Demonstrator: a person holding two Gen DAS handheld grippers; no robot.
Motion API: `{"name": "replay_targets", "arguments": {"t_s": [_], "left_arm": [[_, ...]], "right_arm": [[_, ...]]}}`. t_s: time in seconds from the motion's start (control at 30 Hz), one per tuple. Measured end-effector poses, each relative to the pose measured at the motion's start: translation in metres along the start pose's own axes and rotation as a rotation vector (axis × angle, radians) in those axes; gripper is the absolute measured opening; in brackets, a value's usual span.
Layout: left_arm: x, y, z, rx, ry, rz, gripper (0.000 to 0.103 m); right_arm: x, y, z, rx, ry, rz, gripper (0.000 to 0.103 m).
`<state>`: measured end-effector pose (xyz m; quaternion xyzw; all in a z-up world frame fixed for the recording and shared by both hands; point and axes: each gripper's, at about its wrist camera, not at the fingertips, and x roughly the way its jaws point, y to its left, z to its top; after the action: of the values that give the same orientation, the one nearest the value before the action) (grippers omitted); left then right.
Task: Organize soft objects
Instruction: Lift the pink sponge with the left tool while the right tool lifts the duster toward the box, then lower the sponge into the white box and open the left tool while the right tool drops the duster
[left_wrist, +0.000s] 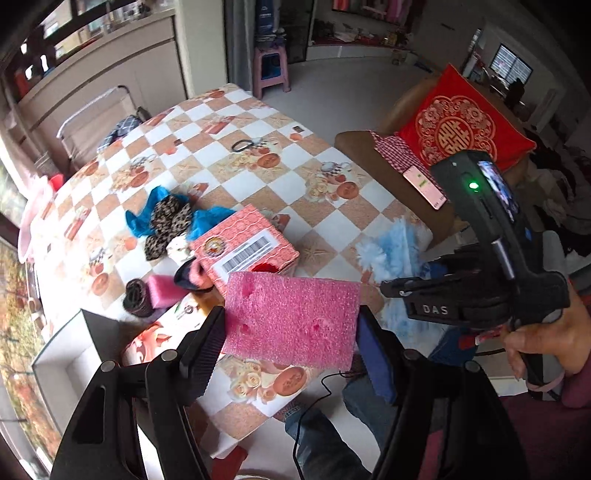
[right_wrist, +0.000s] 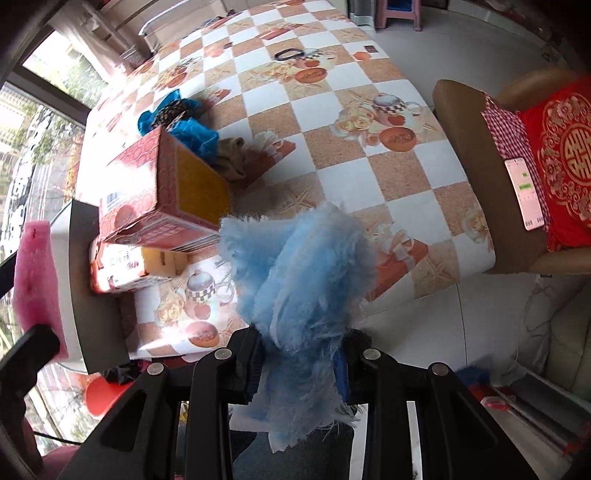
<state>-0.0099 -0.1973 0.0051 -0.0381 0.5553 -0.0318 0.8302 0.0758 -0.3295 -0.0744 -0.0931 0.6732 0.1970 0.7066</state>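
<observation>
My left gripper (left_wrist: 290, 347) is shut on a flat pink foam sheet (left_wrist: 291, 321), held above the table's near edge. The sheet shows again at the left edge of the right wrist view (right_wrist: 35, 280). My right gripper (right_wrist: 299, 365) points down and is shut on a fluffy light-blue cloth (right_wrist: 303, 280) that bulges out past its fingers. In the left wrist view the right gripper (left_wrist: 399, 291) hangs to the right with the blue fluff (left_wrist: 391, 251) in it. On the table lie blue cloth (left_wrist: 207, 221), leopard-print fabric (left_wrist: 166, 218), a small pink sponge (left_wrist: 162, 291) and a dark roll (left_wrist: 136, 297).
A red carton (left_wrist: 243, 247) stands mid-table on the checked tablecloth (left_wrist: 258, 155). An open grey-and-white box (left_wrist: 70, 354) sits at the near left corner. A brown chair (right_wrist: 458, 147) with a red cushion (right_wrist: 561, 155) and a phone (right_wrist: 526, 192) stands to the right. A black hair tie (left_wrist: 243, 144) lies farther back.
</observation>
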Motion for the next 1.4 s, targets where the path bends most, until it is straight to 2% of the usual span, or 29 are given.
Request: {"name": "replay_targets", "arguments": {"t_s": [0.33,0.77,0.93,1.2,1.4], "left_arm": [[-0.01,0.043,-0.046,-0.266,0.043,0.119,0.072],[-0.062,0.126,-0.113,-0.551,-0.03,0.304,0.073],[-0.076,0.154,-0.139,-0.622,-0.043,0.357,0.073],[-0.085,0.182,-0.165,-0.704,-0.045,0.397,0.072],[-0.086,0.192,-0.175,-0.725,-0.047,0.425,0.072]], "right_arm": [[-0.008,0.052,-0.019,-0.315,0.034,0.054,0.033],[-0.023,0.165,-0.023,-0.627,-0.009,0.157,0.033],[-0.03,0.211,-0.023,-0.694,-0.036,0.203,0.033],[-0.039,0.276,-0.028,-0.82,-0.047,0.234,0.033],[-0.035,0.302,-0.041,-0.878,-0.038,0.237,0.033]]}}
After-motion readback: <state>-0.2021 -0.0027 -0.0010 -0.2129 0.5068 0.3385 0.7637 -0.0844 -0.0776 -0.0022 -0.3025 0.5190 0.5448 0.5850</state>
